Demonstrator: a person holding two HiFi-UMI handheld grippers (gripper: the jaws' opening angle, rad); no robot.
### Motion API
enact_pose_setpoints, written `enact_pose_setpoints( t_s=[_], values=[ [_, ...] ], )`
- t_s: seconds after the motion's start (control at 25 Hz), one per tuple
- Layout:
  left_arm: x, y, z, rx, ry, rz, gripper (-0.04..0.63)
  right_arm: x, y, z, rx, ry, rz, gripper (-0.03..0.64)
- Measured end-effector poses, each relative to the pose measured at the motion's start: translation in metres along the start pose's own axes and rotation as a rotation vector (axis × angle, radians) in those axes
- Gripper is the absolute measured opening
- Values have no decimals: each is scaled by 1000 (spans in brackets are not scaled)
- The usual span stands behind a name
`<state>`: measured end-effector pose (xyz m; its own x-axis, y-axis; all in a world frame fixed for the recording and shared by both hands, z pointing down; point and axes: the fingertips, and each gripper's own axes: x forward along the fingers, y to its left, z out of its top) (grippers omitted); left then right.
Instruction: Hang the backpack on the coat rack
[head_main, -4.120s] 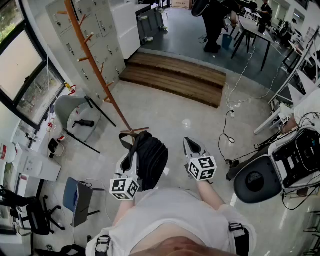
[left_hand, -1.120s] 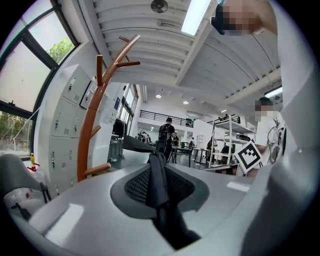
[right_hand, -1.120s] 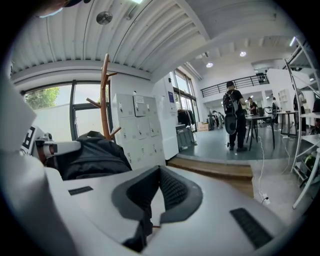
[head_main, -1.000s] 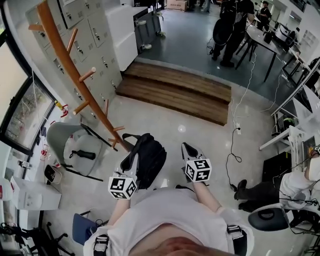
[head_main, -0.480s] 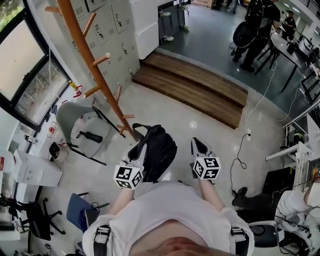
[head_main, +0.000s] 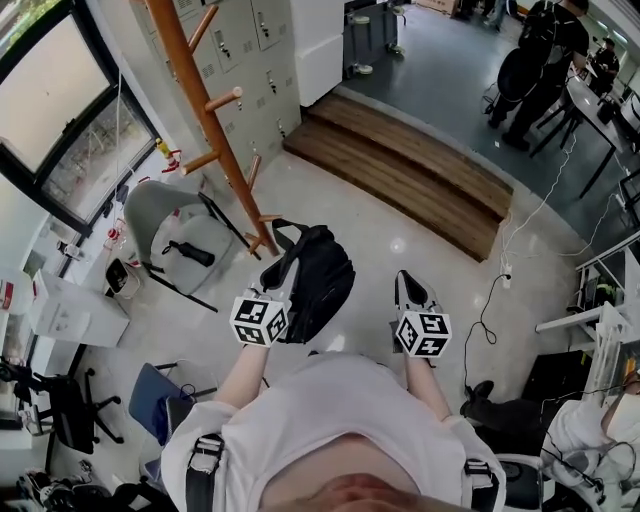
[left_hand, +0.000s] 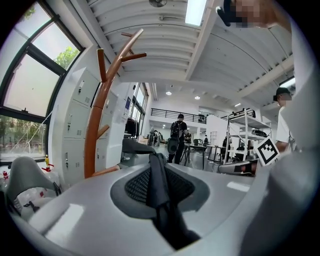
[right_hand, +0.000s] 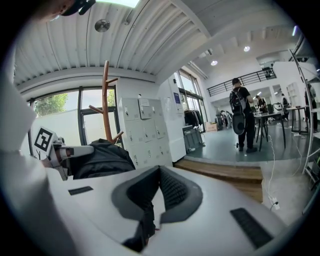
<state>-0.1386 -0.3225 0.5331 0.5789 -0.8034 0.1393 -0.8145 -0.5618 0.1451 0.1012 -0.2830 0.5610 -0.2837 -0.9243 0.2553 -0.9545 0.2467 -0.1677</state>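
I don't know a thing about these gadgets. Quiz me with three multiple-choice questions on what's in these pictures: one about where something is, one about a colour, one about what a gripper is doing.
1. In the head view, where does the coat rack stand?
A. On the wooden steps
B. Left of the backpack, by the lockers
C. Beside the right gripper

2. What colour is the backpack?
A. Red
B. Yellow
C. Black

3. What is the left gripper doing?
A. Gripping the backpack's strap
B. Standing wide open and empty
C. Holding a cup

Answers:
1. B: the coat rack rises left of the backpack, in front of the lockers.
2. C: the whole bag is black.
3. A: the left gripper view shows the left gripper with its jaws closed on a dark strap.
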Motion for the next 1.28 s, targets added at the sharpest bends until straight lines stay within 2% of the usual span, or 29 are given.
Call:
enact_pose_setpoints(
  t_s=[0.28,0.72,0.96,1.28],
  values=[
    [24,27,4,24,19,35,63,0,-5,-1,8,6,-14,8],
    [46,65,-11,-22,64,86,64,1,-9,-8,22,15,-39,9],
    [55,80,-38,-13,123,103,64,2,-10,-9,22,9,-44,8],
    [60,94,-69,-61,188,135,64,7,-9,-12,34,17,-37,8]
  ],
)
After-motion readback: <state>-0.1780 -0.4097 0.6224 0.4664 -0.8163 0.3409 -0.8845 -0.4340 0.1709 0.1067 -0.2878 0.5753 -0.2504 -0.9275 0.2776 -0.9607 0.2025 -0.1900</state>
